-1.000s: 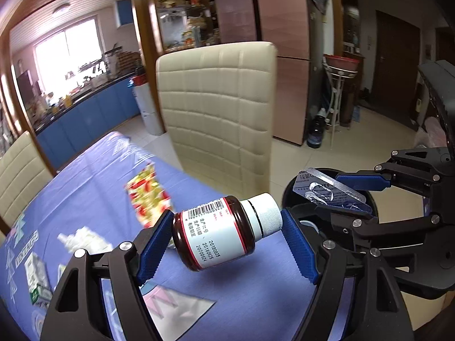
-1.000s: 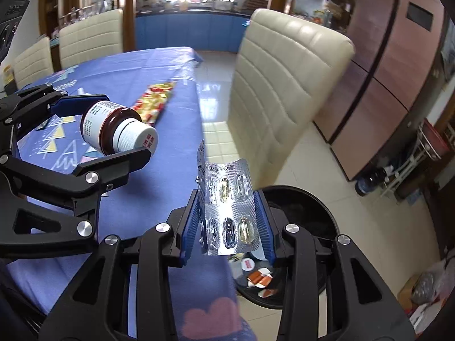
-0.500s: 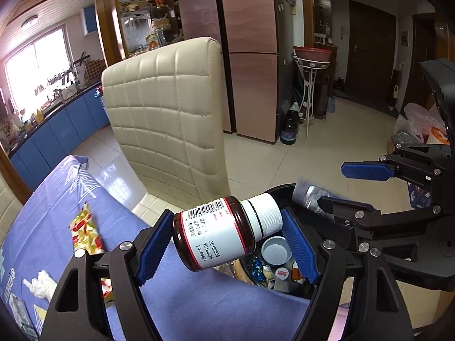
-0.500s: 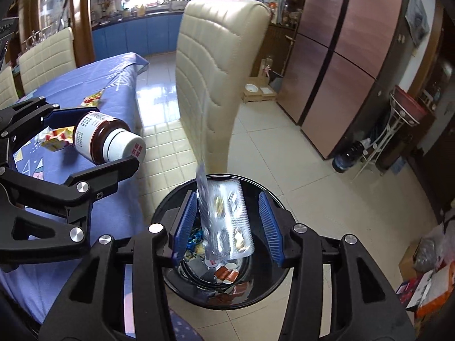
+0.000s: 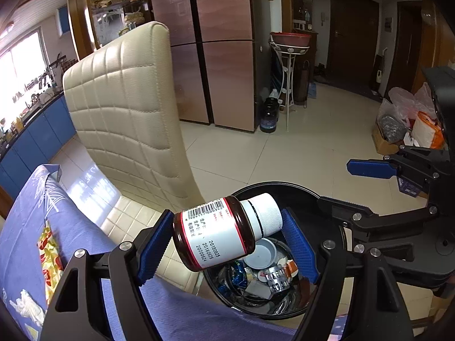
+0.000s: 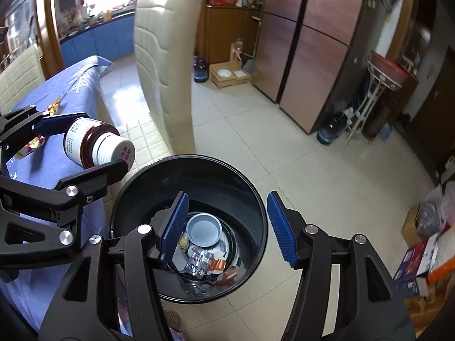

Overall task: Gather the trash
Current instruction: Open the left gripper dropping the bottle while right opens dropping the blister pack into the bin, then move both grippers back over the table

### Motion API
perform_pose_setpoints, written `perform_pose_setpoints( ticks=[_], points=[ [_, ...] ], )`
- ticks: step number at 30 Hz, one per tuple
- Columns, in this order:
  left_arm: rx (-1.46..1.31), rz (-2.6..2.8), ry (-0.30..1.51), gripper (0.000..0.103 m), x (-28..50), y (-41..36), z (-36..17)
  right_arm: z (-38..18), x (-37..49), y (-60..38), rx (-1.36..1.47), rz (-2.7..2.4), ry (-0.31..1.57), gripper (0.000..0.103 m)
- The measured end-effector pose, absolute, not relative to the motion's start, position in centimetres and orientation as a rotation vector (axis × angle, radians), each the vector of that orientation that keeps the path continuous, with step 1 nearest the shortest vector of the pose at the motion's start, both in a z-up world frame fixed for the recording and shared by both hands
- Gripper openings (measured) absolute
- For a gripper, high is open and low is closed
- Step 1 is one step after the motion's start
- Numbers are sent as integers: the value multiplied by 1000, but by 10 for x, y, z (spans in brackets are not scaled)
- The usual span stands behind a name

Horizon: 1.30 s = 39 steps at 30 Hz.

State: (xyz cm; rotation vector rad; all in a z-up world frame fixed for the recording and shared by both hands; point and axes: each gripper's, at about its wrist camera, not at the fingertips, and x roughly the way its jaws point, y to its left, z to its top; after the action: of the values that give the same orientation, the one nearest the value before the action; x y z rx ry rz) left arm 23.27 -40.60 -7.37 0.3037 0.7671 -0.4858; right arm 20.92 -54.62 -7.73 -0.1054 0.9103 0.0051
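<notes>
A brown medicine bottle (image 5: pixel 216 236) with a white cap and a white label lies sideways between the blue pads of my left gripper (image 5: pixel 227 238), which is shut on it. It hangs over the near rim of a round black bin (image 5: pixel 287 186) that stands on the floor. The same bottle (image 6: pixel 91 145) shows at the left of the right wrist view. My right gripper (image 6: pixel 227 221) hovers above the bin (image 6: pixel 257 199), its jaws opening with nothing between them. A silver blister pack (image 6: pixel 196 265) lies in the bin among other trash.
A cream quilted chair (image 5: pixel 128 105) stands just beyond the bin, beside the table with a blue cloth (image 5: pixel 25 216). On the cloth lie a red and yellow wrapper (image 5: pixel 48 253) and a white crumpled tissue (image 5: pixel 28 307). Bags and boxes (image 5: pixel 409 122) crowd the floor at the right.
Both grippers swung from above the table to above the bin. The right gripper opened and the blister pack fell from it into the bin. The left still holds the bottle.
</notes>
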Motion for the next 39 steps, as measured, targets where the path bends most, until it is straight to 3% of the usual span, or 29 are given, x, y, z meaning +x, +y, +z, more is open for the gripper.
perform_pose_setpoints(
  ticks=[9,17,39],
  points=[
    [312,-539,794,75,234,-418,-77,-80,207,-562,-74,-30,918,63],
    [287,-531,791,87,235,-417,-74,-78,208,-565,-69,-35,913,63],
    [209,-293,772,88,211,-331,-56,-58,217,-493,-144,187,852,63]
  ],
)
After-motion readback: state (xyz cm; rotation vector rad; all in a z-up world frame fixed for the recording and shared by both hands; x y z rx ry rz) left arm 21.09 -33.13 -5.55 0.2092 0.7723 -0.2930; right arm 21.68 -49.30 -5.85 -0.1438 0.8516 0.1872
